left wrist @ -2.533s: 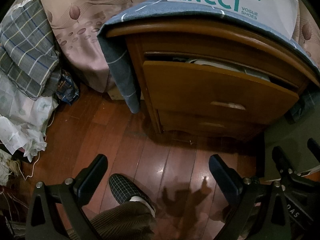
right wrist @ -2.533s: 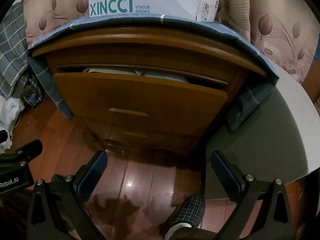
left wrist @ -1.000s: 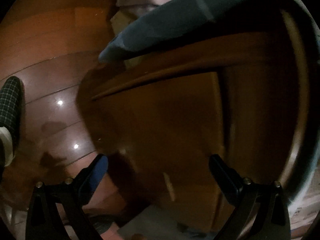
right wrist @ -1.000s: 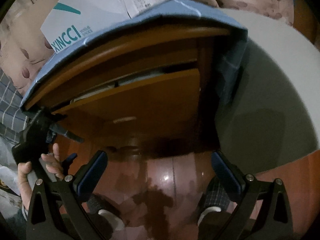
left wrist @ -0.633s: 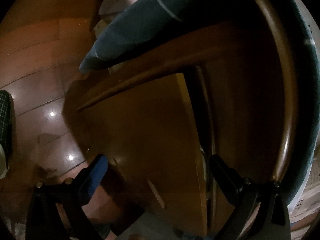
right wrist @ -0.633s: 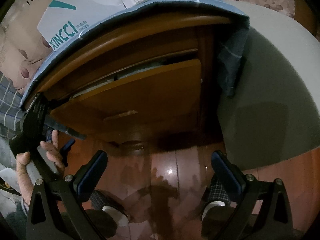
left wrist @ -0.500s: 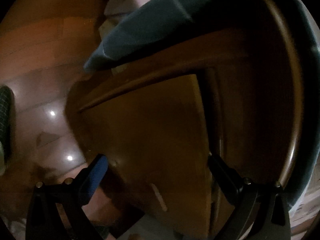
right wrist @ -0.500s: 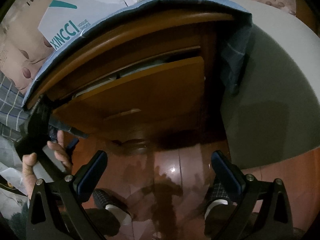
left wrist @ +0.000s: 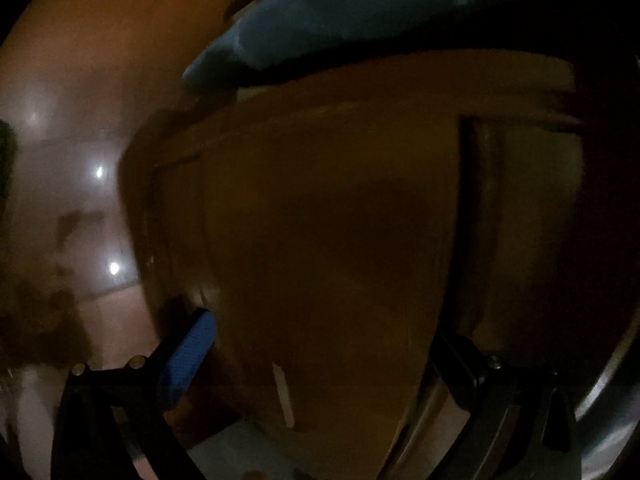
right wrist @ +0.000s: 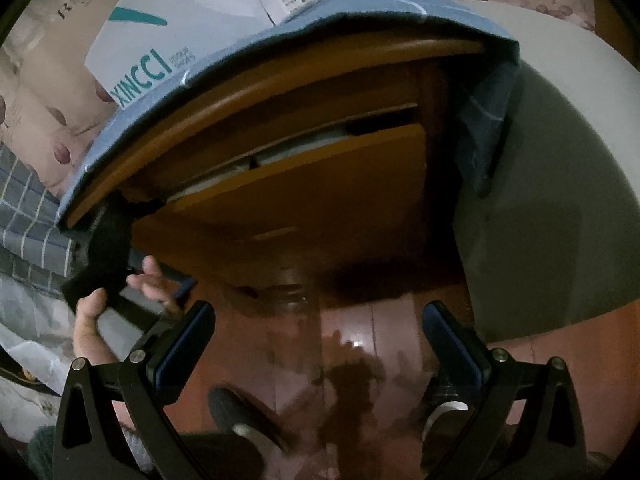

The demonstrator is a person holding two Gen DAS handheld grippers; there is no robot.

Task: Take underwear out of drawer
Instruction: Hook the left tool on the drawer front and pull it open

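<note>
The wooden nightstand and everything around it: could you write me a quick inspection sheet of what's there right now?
Surface: glossy wooden floor, reflecting light.
Job's things: top drawer ajar, with pale folded fabric showing in the gap; underwear cannot be identified.
Clutter: white shoe box on a blue cloth over the nightstand; plaid fabric at the left.
Grippers: left gripper open, straddling the drawer's left edge, held by a hand; right gripper open, empty, above the floor.
Cables: nothing seen.
Surroundings: patterned curtain; a grey surface beside the nightstand; slippered feet below.
</note>
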